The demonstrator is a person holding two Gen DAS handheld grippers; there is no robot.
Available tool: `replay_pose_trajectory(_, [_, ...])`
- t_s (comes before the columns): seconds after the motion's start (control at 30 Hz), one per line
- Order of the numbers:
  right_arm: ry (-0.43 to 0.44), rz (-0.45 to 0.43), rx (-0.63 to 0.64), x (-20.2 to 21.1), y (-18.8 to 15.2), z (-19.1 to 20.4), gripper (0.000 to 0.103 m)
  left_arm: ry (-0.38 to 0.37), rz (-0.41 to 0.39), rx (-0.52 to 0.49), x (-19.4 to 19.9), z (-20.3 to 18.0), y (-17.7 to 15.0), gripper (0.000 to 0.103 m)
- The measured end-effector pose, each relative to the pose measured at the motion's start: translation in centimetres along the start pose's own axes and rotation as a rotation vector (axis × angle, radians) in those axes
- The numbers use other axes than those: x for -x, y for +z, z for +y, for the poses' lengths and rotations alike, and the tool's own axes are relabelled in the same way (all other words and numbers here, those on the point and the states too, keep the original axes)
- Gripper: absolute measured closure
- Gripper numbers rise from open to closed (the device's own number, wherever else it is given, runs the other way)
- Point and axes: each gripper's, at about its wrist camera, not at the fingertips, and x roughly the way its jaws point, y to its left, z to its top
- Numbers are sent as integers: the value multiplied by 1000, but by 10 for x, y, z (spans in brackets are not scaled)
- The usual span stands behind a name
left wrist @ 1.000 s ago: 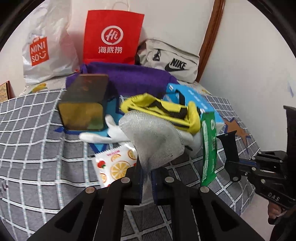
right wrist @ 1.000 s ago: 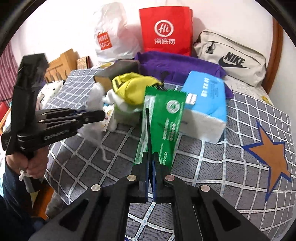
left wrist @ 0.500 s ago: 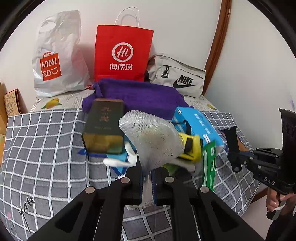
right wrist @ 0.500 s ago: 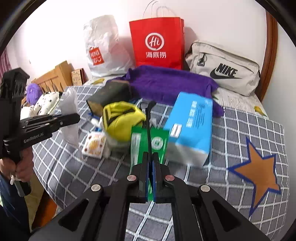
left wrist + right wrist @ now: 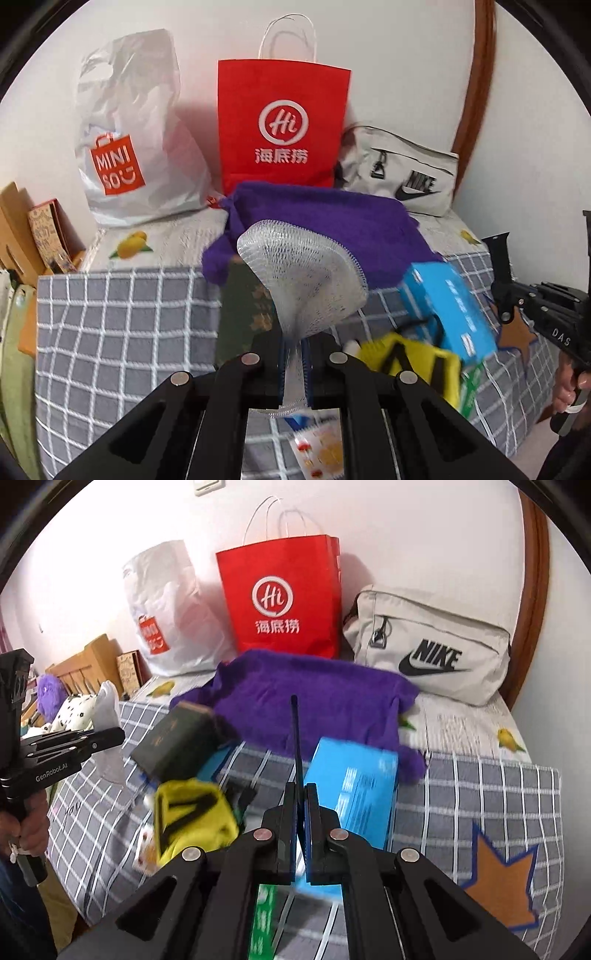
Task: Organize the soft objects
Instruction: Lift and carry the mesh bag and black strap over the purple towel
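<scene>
Jaws of the left hand-held gripper [image 5: 294, 369] pinched tight on a whitish mesh pouch [image 5: 303, 280], fanned out above the fingertips and clear of the bed. Right hand-held gripper [image 5: 300, 823] clamped just as tight on a green packet [image 5: 263, 919], seen edge-on between the pads with its printed body hanging below.

Out past the tips: a yellow pouch [image 5: 192, 819] with black straps, a blue tissue pack [image 5: 351, 794], a dark box [image 5: 173, 738] and a fruit-print sachet [image 5: 321, 450], all lying jumbled on the grey checked blanket [image 5: 110, 314]. Behind them, a purple towel [image 5: 314, 701]; then, against the wall, a red paper bag [image 5: 282, 122], a white Miniso bag [image 5: 129, 147] and a beige Nike bag [image 5: 432, 650].

Progress, by the look of it: early. Two items in grip, nothing visibly sorted or bagged, pile left to clear. Destination not evident.

Against a second ago: both views pulled back and higher, more wall and bag handles showing, the pile sunk lower in frame, the mesh pouch now set against the purple towel rather than over the yellow pouch. Same grips, no slip.
</scene>
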Motion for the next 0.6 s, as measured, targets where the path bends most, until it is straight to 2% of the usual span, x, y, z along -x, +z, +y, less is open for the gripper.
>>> replay_pose_trajectory(0.27, [-13, -25, 5, -26, 49, -14, 100, 86, 14, 1, -25, 8, 45, 95])
replay_pose_trajectory(0.6, [-29, -35, 8, -60, 99, -34, 100, 89, 19, 21, -65, 13, 94, 95])
